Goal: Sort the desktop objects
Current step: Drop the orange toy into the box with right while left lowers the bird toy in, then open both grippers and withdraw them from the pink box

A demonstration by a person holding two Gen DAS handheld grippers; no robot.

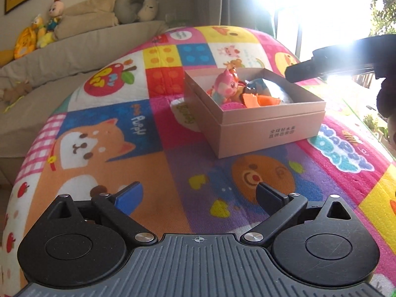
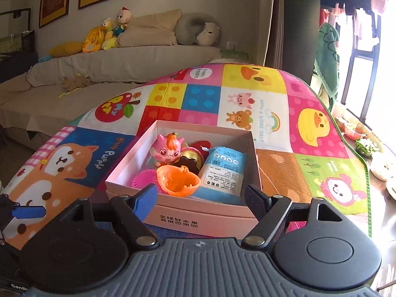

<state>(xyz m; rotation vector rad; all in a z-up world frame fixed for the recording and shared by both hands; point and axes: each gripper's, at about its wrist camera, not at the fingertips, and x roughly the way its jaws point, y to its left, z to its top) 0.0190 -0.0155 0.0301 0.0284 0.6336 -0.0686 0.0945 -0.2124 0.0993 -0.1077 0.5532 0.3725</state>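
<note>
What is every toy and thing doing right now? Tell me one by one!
Pink box: open, no lid on, sitting on the mat.
Pink toy figure: upright inside the box.
Orange cup: in the box, tipped on its side.
Blue packet: in the box, leaning, sealed.
Left gripper: open, holding nothing.
Right gripper: open, holding nothing.

Two lines of Chinese characters are being shown on the front wall of the pink box (image 2: 178, 219), also seen on the box in the left wrist view (image 1: 282, 132).

On the play mat (image 2: 272, 163), "Puppy" is being displayed on the blue dog panel (image 1: 137, 125), "Have a good day!" beside the rainbow (image 2: 260, 121), "Vroom Vroom" in a white bubble near the far edge (image 2: 204, 73), and "Bunny" beside the box (image 1: 186, 114).

"GenRo", cut off, is being shown on a dark object at the lower left corner (image 2: 19, 286).

Print on the blue packet (image 2: 222, 170) is too small to be read.
</note>
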